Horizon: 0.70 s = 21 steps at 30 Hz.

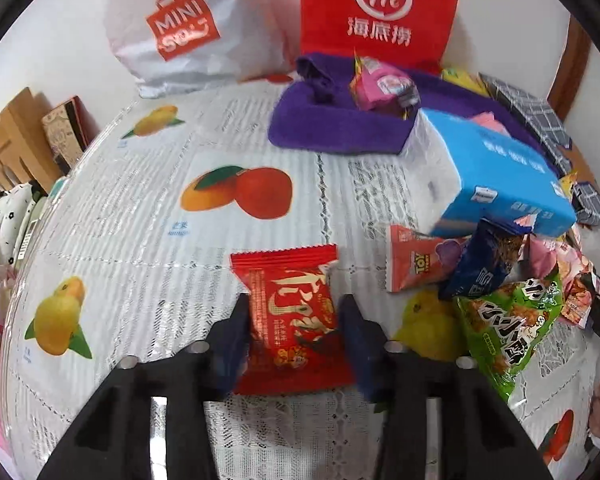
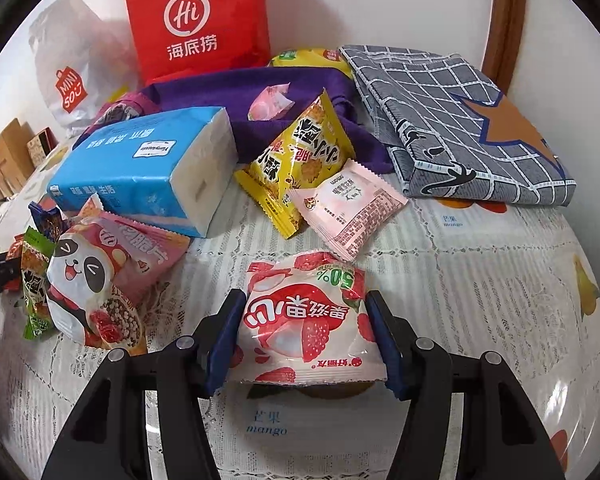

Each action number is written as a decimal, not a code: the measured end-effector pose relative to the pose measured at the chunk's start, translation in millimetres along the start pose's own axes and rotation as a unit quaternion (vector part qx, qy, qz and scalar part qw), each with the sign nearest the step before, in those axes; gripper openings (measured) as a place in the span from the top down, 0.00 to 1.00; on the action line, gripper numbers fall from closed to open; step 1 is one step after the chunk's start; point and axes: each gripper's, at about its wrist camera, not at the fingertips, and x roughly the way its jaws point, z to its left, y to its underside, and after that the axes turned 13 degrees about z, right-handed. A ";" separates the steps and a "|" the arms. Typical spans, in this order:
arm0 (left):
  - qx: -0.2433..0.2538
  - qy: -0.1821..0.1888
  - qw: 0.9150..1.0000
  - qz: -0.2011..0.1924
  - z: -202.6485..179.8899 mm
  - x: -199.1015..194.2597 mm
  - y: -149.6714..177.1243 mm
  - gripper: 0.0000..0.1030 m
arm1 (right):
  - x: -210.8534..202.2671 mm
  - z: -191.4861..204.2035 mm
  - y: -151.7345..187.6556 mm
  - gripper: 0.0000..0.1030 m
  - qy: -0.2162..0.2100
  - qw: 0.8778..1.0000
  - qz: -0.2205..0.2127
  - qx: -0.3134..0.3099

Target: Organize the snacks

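A red snack packet [image 1: 292, 320] with gold lettering stands between the blue pads of my left gripper [image 1: 294, 304], which is shut on its two sides just above the table. My right gripper [image 2: 305, 300] is shut on a pink-and-white fruit jelly packet [image 2: 308, 328], held slightly off the cloth with a shadow beneath it. To the right in the left wrist view lies a loose heap: a green packet [image 1: 508, 328], an orange cartoon packet [image 1: 416, 260] and a dark blue packet [image 1: 480, 264]. In the right wrist view a yellow packet [image 2: 300, 152], a pale pink packet [image 2: 352, 208] and a panda packet [image 2: 96, 280] lie ahead.
The table [image 1: 140, 220] has a fruit-print cover. A blue tissue pack [image 1: 496, 176] rests on a purple cloth [image 1: 324, 120] holding a pink packet [image 1: 380, 84]. A red paper bag [image 1: 380, 8] and a white shopping bag [image 1: 180, 28] stand at the back. A grey checked cloth [image 2: 460, 120] lies back right.
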 end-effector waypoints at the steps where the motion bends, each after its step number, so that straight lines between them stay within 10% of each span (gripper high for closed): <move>1: -0.002 0.002 1.000 -0.008 1.9 -1.2 2.8 0.61 | 0.3 -0.8 -0.2 0.41 -0.003 1.000 0.000 0.000; 21: 0.003 -0.004 0.999 -0.035 1.5 -1.0 12.7 0.59 | 1.5 -0.8 0.5 0.41 -0.001 1.000 0.000 -0.004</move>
